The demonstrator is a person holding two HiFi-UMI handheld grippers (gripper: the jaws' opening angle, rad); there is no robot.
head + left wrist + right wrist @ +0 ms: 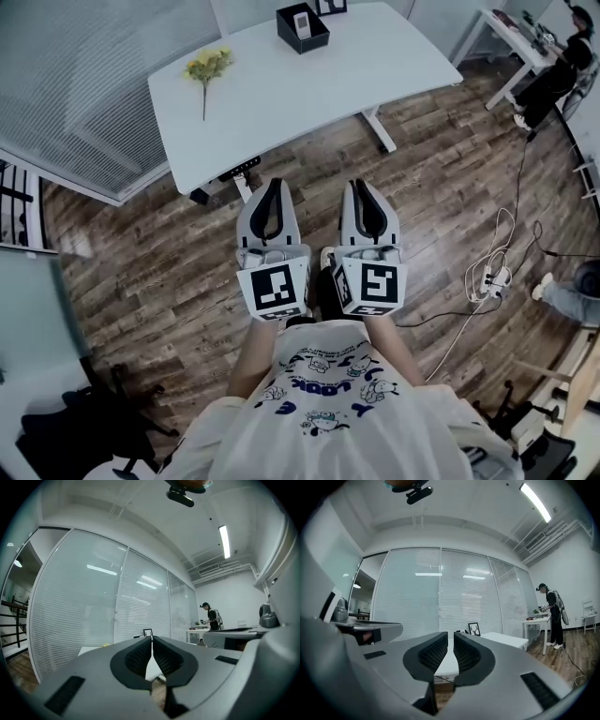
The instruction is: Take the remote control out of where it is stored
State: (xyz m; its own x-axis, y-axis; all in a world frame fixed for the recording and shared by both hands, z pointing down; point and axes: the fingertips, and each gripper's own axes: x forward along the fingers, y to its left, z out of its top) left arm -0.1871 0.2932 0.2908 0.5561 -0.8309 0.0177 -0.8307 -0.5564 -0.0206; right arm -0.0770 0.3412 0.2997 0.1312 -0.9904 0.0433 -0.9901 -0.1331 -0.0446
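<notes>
- Head view: the left gripper (pixel 273 185) and the right gripper (pixel 366 184) are held side by side, close to the body, above the wooden floor (pixel 141 272). Both point toward a white desk (pixel 309 89) and stop short of it.
- The remote control (pixel 302 22) lies inside a black box (pixel 302 47) at the far edge of the desk, well apart from both grippers.
- A sprig of yellow flowers (pixel 208 64) lies on the desk to the left of the box, and a picture frame (pixel 330 6) stands just behind the box.
- Left gripper view: the left gripper (pixel 151 641) has its jaws together, tips touching, with nothing between them.
- Right gripper view: the right gripper (pixel 450 639) has its jaws drawn close, leaving only a thin slit at the tips, and it holds nothing.
- A second person (pixel 553 616) stands at another table off to the right.
</notes>
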